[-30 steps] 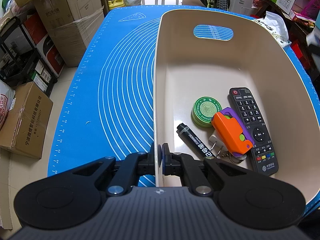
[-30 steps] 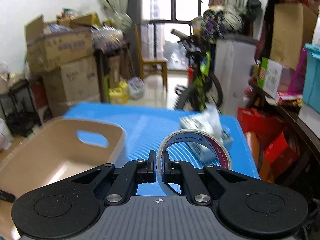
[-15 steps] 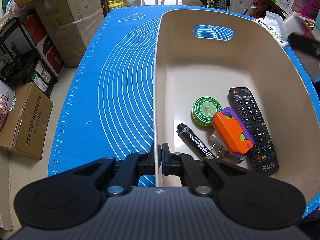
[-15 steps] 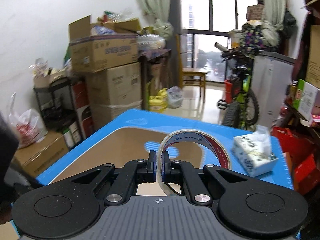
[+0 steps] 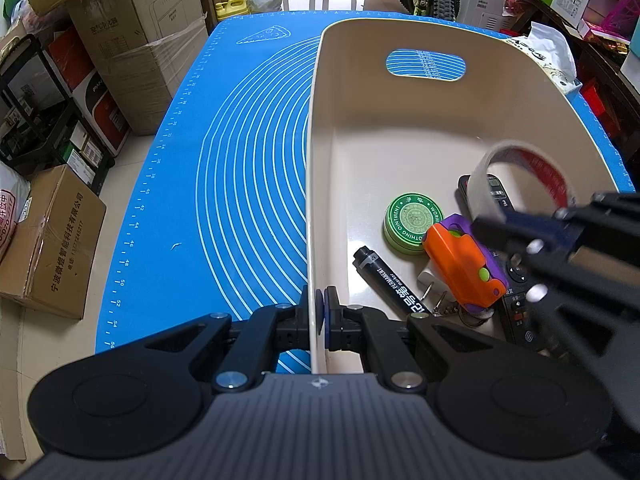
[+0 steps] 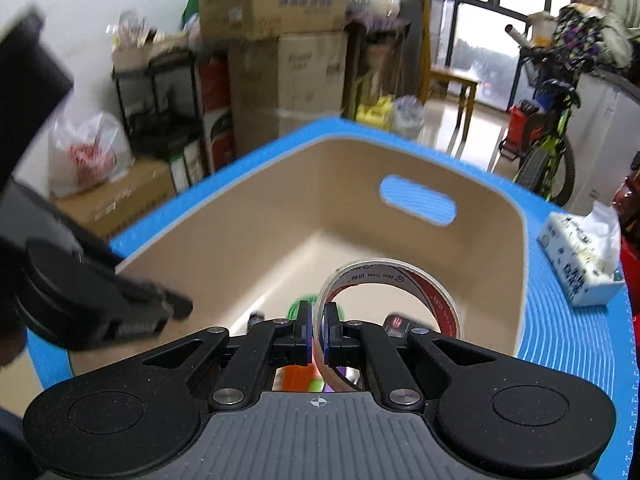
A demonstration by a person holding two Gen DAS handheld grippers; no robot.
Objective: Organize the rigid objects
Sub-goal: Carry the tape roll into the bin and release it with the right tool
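Observation:
A beige bin (image 5: 316, 160) (image 6: 516, 248) stands on the blue mat (image 5: 224, 168). My left gripper (image 5: 320, 312) is shut on the bin's near left wall. My right gripper (image 6: 318, 330) is shut on a roll of clear tape with a red core (image 6: 400, 284) (image 5: 516, 172) and holds it over the bin's right side, above the things inside. In the bin lie a green round tin (image 5: 412, 224), a black marker (image 5: 388, 280), an orange and purple toy (image 5: 464, 264), a black remote (image 5: 516, 312) partly hidden by the right gripper, and a keyring.
A tissue pack (image 6: 576, 272) (image 5: 548, 60) lies on the mat right of the bin. Stacked cardboard boxes (image 5: 132, 40) and a black rack stand left of the table. A bicycle (image 6: 548, 136) and a chair stand beyond the far edge.
My right gripper has carried the tape roll leftward from beside the tissue pack to above the bin's inside, and it now shows in the left wrist view. The left gripper has stayed put.

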